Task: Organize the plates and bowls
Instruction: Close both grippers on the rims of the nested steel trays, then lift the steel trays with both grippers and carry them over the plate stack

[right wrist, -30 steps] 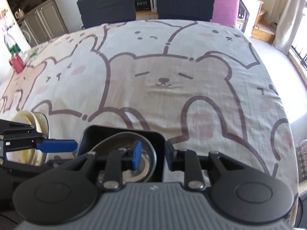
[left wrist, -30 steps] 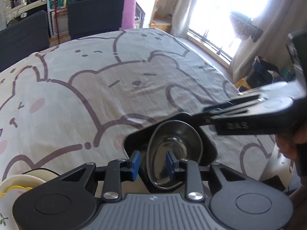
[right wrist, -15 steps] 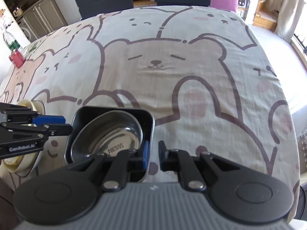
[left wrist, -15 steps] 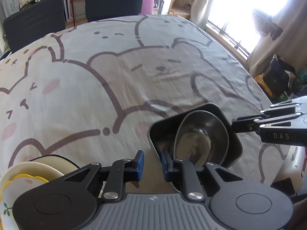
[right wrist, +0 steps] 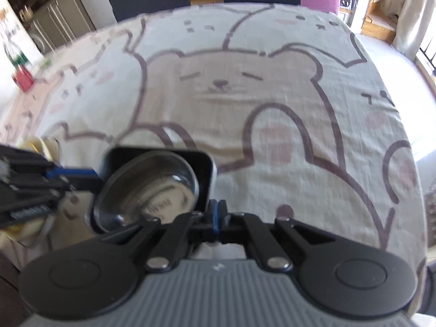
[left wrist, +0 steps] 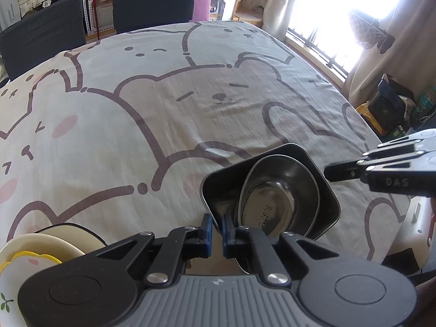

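Since half a second ago, both grippers have narrowed their blue pads onto the black square dish. From the left wrist view, the left gripper [left wrist: 216, 230] now pinches the near-left rim of the black square dish with rounded corners [left wrist: 218, 182], its fingers pressed together on the thin wall. A shiny oval stainless-steel bowl [left wrist: 278, 190] lies inside that dish, tilted, with its near edge riding over the dish's near rim just beside the left gripper's right finger.

From the right wrist view, which is motion-blurred, the right gripper [right wrist: 216, 216] has its pads closed together at the near right corner of the black dish [right wrist: 203, 163]; whether the rim sits between them cannot be made out. The steel bowl [right wrist: 152, 188] fills most of the dish there.

Dish and bowl sit at the near edge of the table [left wrist: 190, 109], which is covered with a pale cloth printed with brown-outlined bears. A cream round plate [left wrist: 41, 245] with a yellow-edged piece on it sits at the near left corner, well apart from the dish. Two dark chairs [left wrist: 152, 0] stand at the far side.
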Demonstrator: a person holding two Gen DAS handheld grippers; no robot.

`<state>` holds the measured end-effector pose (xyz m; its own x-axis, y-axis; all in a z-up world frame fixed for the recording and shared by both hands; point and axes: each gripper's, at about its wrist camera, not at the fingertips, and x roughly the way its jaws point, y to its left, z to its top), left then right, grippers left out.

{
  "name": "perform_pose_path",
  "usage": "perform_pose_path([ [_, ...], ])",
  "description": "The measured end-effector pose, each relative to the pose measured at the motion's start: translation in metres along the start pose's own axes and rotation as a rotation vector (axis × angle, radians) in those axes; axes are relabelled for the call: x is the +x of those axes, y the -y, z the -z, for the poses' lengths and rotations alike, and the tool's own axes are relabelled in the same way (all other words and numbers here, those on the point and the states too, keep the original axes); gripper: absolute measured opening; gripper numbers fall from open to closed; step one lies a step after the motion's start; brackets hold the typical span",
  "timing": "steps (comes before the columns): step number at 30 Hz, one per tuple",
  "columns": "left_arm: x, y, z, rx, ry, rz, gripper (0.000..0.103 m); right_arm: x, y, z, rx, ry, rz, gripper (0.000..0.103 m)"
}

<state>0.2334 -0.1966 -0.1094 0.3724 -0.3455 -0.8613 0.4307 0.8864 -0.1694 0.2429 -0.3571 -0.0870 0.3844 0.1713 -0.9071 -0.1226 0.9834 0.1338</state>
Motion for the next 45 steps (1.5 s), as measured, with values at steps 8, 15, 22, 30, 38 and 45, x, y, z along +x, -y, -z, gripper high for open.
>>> perform_pose_path([
  [8, 0.002, -0.002, 0.000, -0.020, -0.006, 0.009, 0.010, 0.003, -0.005, -0.002, -0.021, -0.012, -0.024, 0.000],
  [15, 0.002, -0.003, 0.003, -0.065, -0.042, 0.018, 0.014, 0.006, -0.004, -0.002, -0.027, -0.029, -0.006, 0.004],
  [22, 0.008, -0.008, 0.008, -0.138, -0.059, 0.043, 0.014, 0.016, -0.005, -0.004, -0.048, -0.054, 0.004, 0.006],
  [30, 0.008, -0.017, 0.011, -0.270, -0.020, 0.062, 0.011, 0.028, -0.004, -0.007, -0.068, -0.075, -0.004, 0.007],
  [38, 0.013, -0.017, 0.012, -0.279, -0.044, 0.075, 0.010, 0.029, 0.000, -0.007, -0.034, -0.069, -0.027, 0.007],
  [45, 0.012, -0.019, 0.011, -0.299, -0.032, 0.072, 0.007, 0.027, -0.002, -0.006, -0.023, -0.061, -0.017, 0.007],
])
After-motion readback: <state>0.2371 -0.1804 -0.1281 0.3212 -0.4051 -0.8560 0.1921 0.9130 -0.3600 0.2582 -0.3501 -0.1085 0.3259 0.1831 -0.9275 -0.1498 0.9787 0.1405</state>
